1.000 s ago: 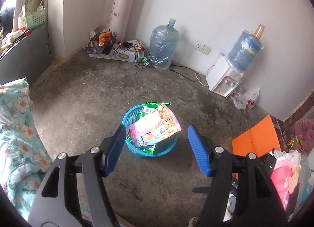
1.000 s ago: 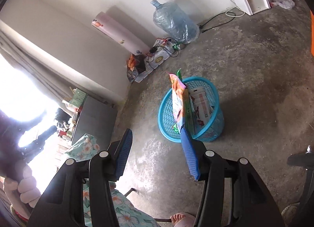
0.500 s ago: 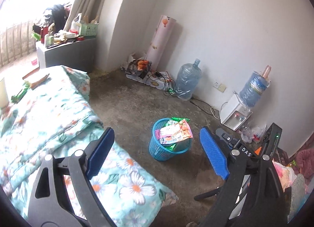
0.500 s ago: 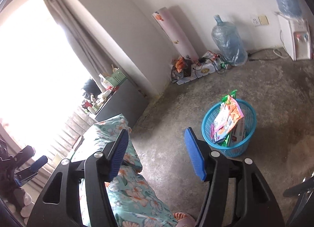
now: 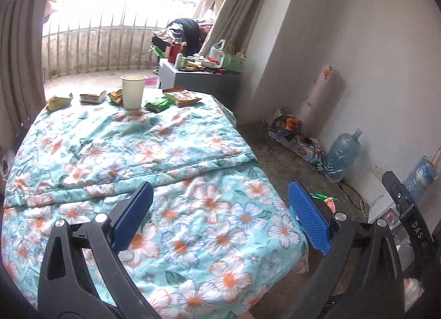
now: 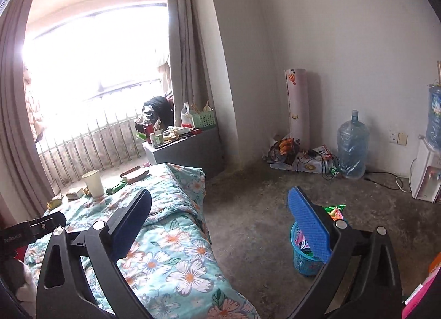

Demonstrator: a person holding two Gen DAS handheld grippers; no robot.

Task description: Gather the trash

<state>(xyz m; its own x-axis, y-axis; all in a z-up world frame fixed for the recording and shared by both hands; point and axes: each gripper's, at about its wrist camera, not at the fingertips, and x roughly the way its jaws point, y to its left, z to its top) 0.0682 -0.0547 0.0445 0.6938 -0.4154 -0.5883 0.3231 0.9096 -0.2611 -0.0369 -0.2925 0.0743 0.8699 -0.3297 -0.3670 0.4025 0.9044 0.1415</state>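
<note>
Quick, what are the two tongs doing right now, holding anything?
Left tongs: open, empty, jaws have just been opening, above the floral quilt.
Right tongs: open, empty, jaws have just been opening.

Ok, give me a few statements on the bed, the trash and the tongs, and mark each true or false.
1. A paper cup stands upright on the floral quilt. True.
2. The left tongs hold a wrapper. False: they are open, having just been opening, with nothing between them.
3. The blue basket sits on the bed. False: it is on the floor, with wrappers inside.
4. Snack wrappers lie beside the cup. True.
5. The right tongs are open. True.
</note>
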